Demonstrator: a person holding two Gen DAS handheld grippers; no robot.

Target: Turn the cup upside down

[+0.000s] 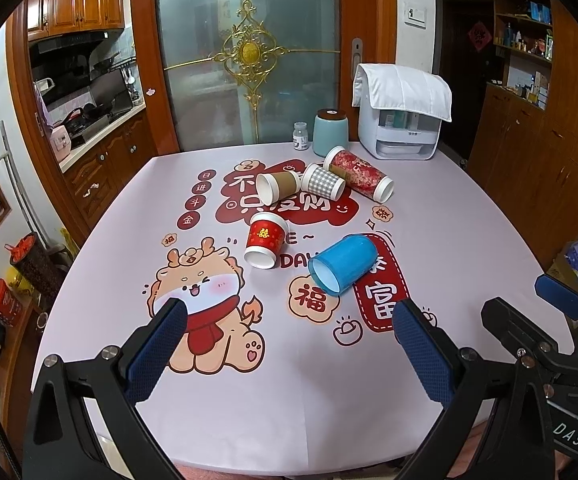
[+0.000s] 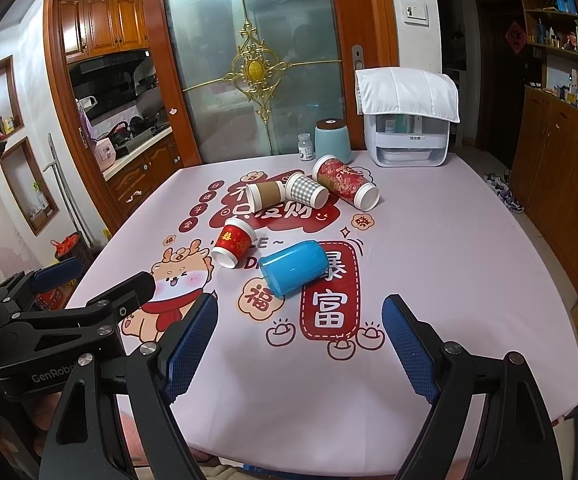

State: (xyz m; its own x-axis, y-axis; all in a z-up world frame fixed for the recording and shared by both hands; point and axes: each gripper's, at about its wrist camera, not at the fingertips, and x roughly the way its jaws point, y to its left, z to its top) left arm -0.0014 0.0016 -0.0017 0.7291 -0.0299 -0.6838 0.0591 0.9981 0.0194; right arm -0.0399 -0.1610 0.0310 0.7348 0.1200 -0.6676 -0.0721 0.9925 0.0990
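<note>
Blue-padded fingers (image 1: 157, 352) of my left gripper (image 1: 289, 344) stand wide apart at the near edge, gripping nothing; my right gripper (image 2: 301, 344) hangs beside it, its fingers (image 2: 409, 352) equally spread and bare.

Both hover over a pale pink worktop (image 1: 469, 260) printed with a cartoon dragon and red Chinese characters.

Just ahead lies the blue plastic cup (image 1: 343, 263), tipped on its side on the worktop, its long axis running from far right to near left, white-lined mouth facing me and leftward, closed base pointing away.

Just to its left, close but apart, a red paper cup with a gold character (image 1: 265, 245) also lies on its side, mouth toward me.

Farther back three more lie on their sides in a cluster: a brown sleeved paper cup (image 1: 277, 187), a grey checked paper cup (image 1: 323, 181) and a tall red floral cup (image 1: 359, 174). None shows any contents.

Behind them stand a pale teal jar with a dark lid (image 1: 331, 131), a small clear bottle (image 1: 301, 136) and a white appliance draped with a white cloth (image 1: 403, 120).

Beyond are a frosted glass door with gold ornament (image 1: 249, 52) and wooden kitchen cabinets (image 1: 77, 0).
</note>
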